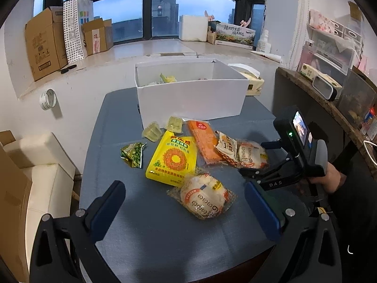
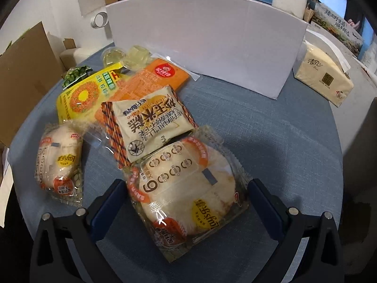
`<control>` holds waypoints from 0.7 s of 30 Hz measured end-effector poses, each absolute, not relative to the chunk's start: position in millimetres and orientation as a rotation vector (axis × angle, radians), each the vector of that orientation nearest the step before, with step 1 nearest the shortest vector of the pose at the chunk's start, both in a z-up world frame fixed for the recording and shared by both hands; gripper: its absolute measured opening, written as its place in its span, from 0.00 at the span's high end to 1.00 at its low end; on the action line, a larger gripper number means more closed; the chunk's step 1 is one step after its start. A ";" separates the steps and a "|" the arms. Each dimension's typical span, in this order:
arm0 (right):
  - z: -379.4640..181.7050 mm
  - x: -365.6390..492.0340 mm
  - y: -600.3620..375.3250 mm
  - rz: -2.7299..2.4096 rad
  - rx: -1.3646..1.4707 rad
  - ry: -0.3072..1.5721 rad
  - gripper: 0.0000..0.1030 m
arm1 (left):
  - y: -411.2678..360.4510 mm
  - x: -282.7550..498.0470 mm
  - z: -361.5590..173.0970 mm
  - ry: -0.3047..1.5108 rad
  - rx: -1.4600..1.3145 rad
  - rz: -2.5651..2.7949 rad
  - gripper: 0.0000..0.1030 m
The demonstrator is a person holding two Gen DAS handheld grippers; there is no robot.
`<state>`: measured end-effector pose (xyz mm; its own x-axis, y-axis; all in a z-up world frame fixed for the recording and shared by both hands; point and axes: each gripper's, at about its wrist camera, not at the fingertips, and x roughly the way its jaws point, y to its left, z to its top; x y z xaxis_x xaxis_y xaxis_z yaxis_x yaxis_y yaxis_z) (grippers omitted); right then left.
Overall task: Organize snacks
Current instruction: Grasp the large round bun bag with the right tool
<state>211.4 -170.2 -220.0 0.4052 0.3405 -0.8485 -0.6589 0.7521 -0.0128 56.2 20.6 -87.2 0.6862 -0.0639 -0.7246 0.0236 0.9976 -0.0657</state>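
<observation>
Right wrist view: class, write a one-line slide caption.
Open right tool straddles a wrapped bun on the blue table, snack packets beside it, white box behind.

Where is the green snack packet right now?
The green snack packet lies on the blue table at the pile's left edge in the left wrist view, beside the yellow bag and below the two jelly cups.

This looks like a lived-in room of a high apartment: a wide window (image 1: 146,11) shows tower blocks outside, cardboard boxes (image 1: 44,44) stand on the sill, a cream sofa (image 1: 47,176) is beside the desk (image 1: 153,231), and a tissue pack (image 2: 322,75) and plastic drawers (image 1: 334,47) (quite cluttered) are near.
</observation>
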 end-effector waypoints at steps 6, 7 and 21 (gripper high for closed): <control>-212.4 198.5 -172.6 0.639 -0.370 0.964 0.22 | 21.3 62.0 -98.5 0.846 -0.066 -0.053 0.00; -211.7 196.6 -172.5 0.639 -0.373 0.964 0.23 | 20.4 62.6 -100.7 0.854 -0.063 -0.052 0.00; -158.2 127.0 -237.2 0.532 -0.248 0.829 0.23 | -11.1 117.2 -169.4 1.076 -0.121 0.002 0.00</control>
<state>127.0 -237.2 -158.2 0.5554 0.3511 -0.7538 -0.5392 0.8421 -0.0050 117.2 -11.1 -169.4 0.4756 -0.0570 -0.8778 -0.0606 0.9934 -0.0974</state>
